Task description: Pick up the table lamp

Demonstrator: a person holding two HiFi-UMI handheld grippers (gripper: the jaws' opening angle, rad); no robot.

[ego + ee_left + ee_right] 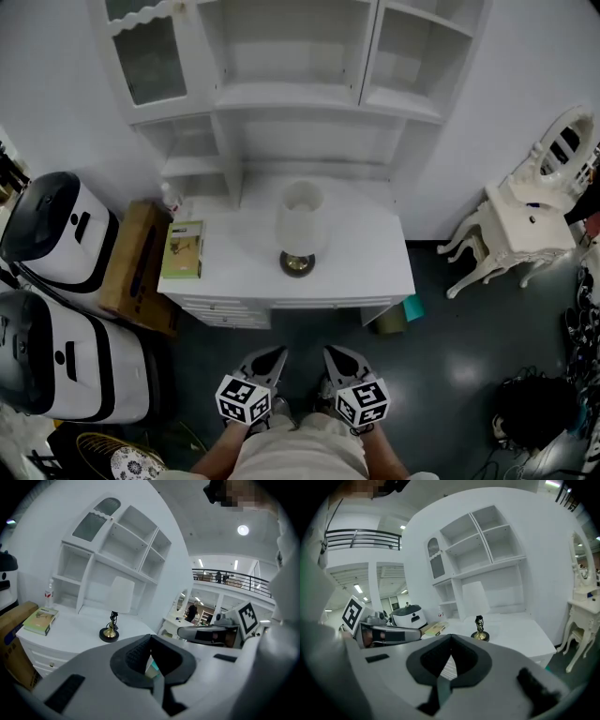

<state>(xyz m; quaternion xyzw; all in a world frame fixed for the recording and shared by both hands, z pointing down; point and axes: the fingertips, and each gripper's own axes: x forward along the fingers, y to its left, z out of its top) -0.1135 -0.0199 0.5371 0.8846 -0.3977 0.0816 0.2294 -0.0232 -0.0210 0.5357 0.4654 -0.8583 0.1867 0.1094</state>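
With left gripper [277, 353] and right gripper [331, 353] closed, empty, I'd take the far table lamp [300, 234] by its thin stem [113, 618]: probably light, top-heavy, fragile shade [123, 594].

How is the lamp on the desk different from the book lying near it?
The lamp stands upright near the middle of the white desk; the book lies flat at its left edge. The lamp has a white shade and brassy base; the book is greenish. Both rest on that desk.

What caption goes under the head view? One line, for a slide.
Left gripper and right gripper, both shut and empty, point toward the table lamp standing on the white desk.
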